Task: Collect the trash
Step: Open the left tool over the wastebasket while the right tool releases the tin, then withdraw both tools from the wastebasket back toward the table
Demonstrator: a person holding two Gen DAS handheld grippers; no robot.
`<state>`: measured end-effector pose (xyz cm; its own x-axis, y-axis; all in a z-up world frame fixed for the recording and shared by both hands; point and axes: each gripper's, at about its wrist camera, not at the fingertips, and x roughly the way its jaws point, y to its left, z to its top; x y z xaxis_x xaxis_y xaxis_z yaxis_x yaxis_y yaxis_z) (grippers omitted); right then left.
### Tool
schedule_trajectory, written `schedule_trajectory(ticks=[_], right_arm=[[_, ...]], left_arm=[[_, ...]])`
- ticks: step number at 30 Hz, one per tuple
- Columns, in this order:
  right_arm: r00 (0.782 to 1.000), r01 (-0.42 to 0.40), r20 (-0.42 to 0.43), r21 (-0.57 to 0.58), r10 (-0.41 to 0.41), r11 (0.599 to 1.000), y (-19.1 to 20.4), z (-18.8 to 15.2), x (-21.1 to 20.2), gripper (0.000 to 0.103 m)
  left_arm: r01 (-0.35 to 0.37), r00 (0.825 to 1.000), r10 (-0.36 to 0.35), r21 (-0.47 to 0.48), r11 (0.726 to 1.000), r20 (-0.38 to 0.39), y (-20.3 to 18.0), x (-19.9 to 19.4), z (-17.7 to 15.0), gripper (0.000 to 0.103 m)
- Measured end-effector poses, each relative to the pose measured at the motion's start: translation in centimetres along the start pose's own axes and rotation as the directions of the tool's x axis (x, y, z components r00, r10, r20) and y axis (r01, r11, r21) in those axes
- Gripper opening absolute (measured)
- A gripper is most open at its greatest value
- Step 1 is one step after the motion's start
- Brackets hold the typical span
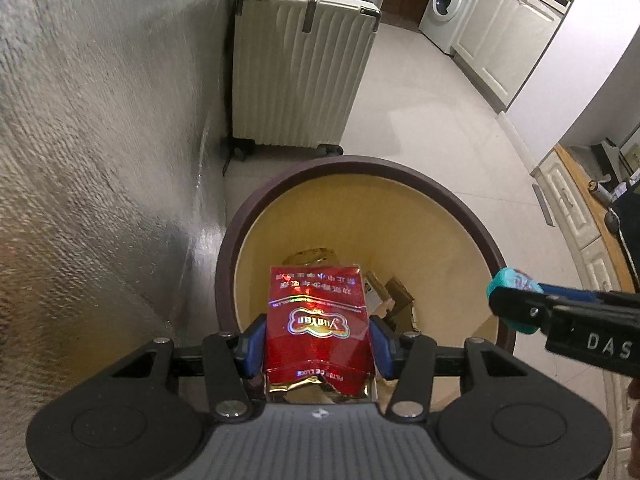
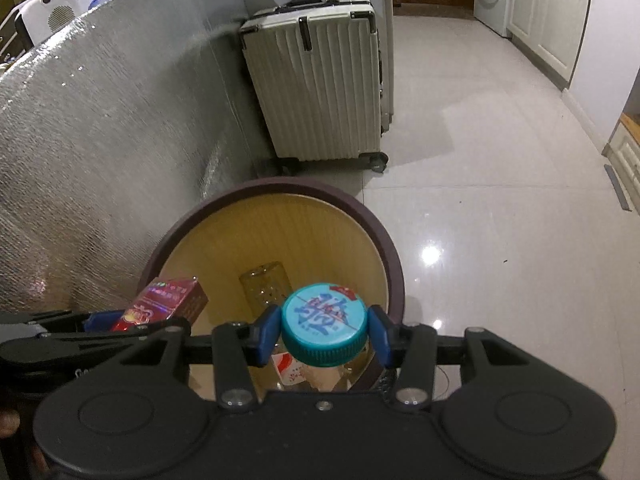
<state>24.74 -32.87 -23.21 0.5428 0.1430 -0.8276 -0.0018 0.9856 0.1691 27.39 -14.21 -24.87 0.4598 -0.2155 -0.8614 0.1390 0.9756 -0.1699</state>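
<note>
Red cardboard packet (image 1: pixel 318 320), light and crushable, sits clamped by its sides between the left gripper (image 1: pixel 318 340) jaws, while the right gripper (image 2: pixel 324 330) jaws pinch a hard, slippery bottle cap (image 2: pixel 323 323) by its rim above the bin (image 2: pixel 384 248).

Both fisheye views are evenly lit by indoor light, sharp at centre. Lines bow strongly toward the edges, and dark vignette cuts the corners. In the right wrist view a bright glare spot sits on the glossy pale tiled floor (image 2: pixel 431 255). The crinkled silver foil sheet (image 1: pixel 100 140) glints, and the shiny red foil packet (image 1: pixel 319 320) shows rainbow reflections. The round brown-rimmed bin (image 1: pixel 400 168) is dimmer inside.
</note>
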Motion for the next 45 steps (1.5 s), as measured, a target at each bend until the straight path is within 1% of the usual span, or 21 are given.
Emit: schedule_trajectory(ticks=[3,6,7,8,9,11,16,17,21,25,29,34,37,41,43,45], right_arm=[[1.000,-0.006,-0.008,0.007,0.006,1.000,-0.1,0.2,0.7,0.048],[1.000,-0.015,-0.014,0.004,0.015,1.000,-0.1,0.5,1.0,0.049],[1.000,-0.019,-0.016,0.008,0.019,1.000,0.0,0.6,1.1,0.049],[0.999,-0.026,-0.019,0.013,0.026,1.000,0.0,0.7,1.3,0.051],[0.999,-0.033,-0.022,0.020,0.033,0.999,0.0,0.7,1.3,0.057],[0.999,-0.040,-0.030,0.025,0.040,0.999,0.2,0.8,1.4,0.063],[0.998,-0.028,-0.049,0.016,0.028,0.999,0.1,0.5,1.2,0.063],[0.998,-0.025,-0.051,0.015,0.026,1.000,0.1,0.4,1.1,0.063],[0.998,-0.018,-0.060,0.012,0.019,1.000,-0.2,0.1,0.7,0.063],[0.997,-0.017,-0.069,0.008,0.018,1.000,-0.2,-0.1,0.6,0.063],[0.997,-0.015,-0.069,0.004,0.015,1.000,0.0,-0.4,0.2,0.065],[0.998,-0.017,-0.060,0.001,0.017,1.000,0.1,-0.6,-0.5,0.067],[0.998,-0.015,-0.053,-0.001,0.015,1.000,0.3,-0.8,-1.1,0.070],[0.999,-0.020,-0.035,0.006,0.021,1.000,0.4,-1.2,-2.3,0.083],[0.999,-0.025,-0.026,0.008,0.025,1.000,0.3,-1.3,-2.9,0.086],[1.000,-0.023,-0.016,0.011,0.023,1.000,0.3,-1.5,-3.6,0.092]], left_arm=[[0.012,1.000,-0.012,-0.005,1.000,0.001,-0.1,0.4,0.2,0.053],[0.009,1.000,-0.009,-0.014,1.000,-0.007,0.1,0.8,0.2,0.055],[0.004,1.000,-0.004,-0.013,1.000,-0.009,0.2,0.8,0.2,0.058],[-0.003,1.000,0.003,-0.013,1.000,-0.008,0.3,0.7,0.2,0.062],[-0.010,1.000,0.010,-0.011,1.000,-0.006,0.3,0.6,0.2,0.063],[-0.018,1.000,0.018,-0.011,1.000,-0.003,0.4,0.3,0.1,0.065],[-0.041,0.999,0.041,0.004,0.999,-0.020,0.4,-0.1,-0.2,0.071],[-0.042,0.999,0.043,0.005,0.999,-0.023,0.4,-0.1,-0.4,0.074],[-0.057,0.998,0.058,0.006,0.998,-0.032,0.6,-0.4,-0.7,0.081],[-0.072,0.997,0.071,-0.005,0.997,-0.036,0.9,-0.9,-1.1,0.090],[-0.082,0.996,0.081,-0.015,0.997,-0.048,1.3,-1.4,-1.4,0.097],[-0.082,0.995,0.080,-0.021,0.996,-0.057,1.3,-2.3,-1.6,0.103],[-0.088,0.995,0.088,-0.016,0.996,-0.050,1.2,-3.0,-1.6,0.103],[-0.095,0.995,0.095,-0.011,0.995,-0.043,1.1,-3.8,-1.8,0.103],[-0.094,0.995,0.094,-0.008,0.996,-0.040,0.9,-4.3,-1.9,0.103],[-0.093,0.995,0.093,-0.003,0.996,-0.037,0.8,-4.8,-2.1,0.103]])
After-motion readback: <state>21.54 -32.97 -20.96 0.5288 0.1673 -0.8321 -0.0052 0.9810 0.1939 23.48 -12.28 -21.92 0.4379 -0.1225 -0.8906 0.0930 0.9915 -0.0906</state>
